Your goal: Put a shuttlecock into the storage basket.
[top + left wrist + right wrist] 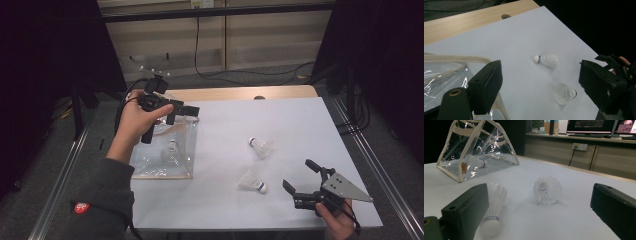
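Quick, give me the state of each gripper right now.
Left gripper: open, holding nothing, over the clear bag.
Right gripper: open, holding nothing, near the nearer shuttlecock.

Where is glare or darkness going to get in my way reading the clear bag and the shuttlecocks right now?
High view: dim, dark surroundings, clear bag streaked with glare, the shuttlecock inside faint. Left gripper view: bag film glints; far shuttlecock and near shuttlecock fairly sharp, black beyond the table. Right gripper view: bright reflections across the bag, near shuttlecock blurred behind the jaw.
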`<control>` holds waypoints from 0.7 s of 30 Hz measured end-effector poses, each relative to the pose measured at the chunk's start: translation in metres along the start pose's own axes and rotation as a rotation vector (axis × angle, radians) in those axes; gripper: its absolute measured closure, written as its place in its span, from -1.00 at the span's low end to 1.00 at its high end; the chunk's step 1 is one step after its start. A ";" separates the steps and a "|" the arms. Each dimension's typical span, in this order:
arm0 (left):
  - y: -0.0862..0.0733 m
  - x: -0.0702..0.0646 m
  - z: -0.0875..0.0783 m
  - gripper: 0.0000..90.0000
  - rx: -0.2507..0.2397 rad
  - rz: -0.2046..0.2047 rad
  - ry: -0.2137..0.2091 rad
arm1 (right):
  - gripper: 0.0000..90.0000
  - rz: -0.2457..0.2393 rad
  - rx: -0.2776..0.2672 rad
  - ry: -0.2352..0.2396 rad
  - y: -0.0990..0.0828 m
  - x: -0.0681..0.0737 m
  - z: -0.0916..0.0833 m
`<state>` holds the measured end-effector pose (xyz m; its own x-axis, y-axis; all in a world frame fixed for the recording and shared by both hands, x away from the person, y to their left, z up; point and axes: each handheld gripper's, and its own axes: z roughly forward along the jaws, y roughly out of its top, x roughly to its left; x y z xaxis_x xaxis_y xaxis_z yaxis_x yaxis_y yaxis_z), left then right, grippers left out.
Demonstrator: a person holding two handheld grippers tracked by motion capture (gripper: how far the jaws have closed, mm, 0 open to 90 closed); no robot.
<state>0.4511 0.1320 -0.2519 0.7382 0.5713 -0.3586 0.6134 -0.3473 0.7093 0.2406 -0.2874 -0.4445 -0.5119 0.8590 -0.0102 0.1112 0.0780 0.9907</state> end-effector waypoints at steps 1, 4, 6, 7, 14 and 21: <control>0.000 -0.001 0.001 -0.60 -0.003 0.000 0.000 | -0.96 -0.003 0.001 0.001 0.000 0.000 0.000; -0.002 -0.003 0.002 -0.64 0.005 0.008 -0.011 | -0.96 -0.003 0.002 0.000 0.000 0.000 0.000; -0.003 -0.005 0.003 -0.65 0.005 0.010 -0.015 | -0.96 -0.003 0.001 0.002 0.000 0.000 0.000; -0.003 -0.005 0.003 -0.65 0.009 0.016 -0.018 | -0.96 -0.002 0.001 0.002 0.000 0.000 0.000; -0.006 -0.011 0.006 -0.71 0.017 0.032 -0.038 | -0.96 -0.003 0.002 0.002 0.000 0.000 0.000; -0.011 -0.015 0.009 -0.77 0.022 0.044 -0.053 | -0.96 -0.003 0.003 0.002 0.000 0.000 0.000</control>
<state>0.4355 0.1204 -0.2599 0.7779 0.5156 -0.3593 0.5857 -0.3876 0.7119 0.2406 -0.2871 -0.4446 -0.5138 0.8578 -0.0128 0.1125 0.0822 0.9902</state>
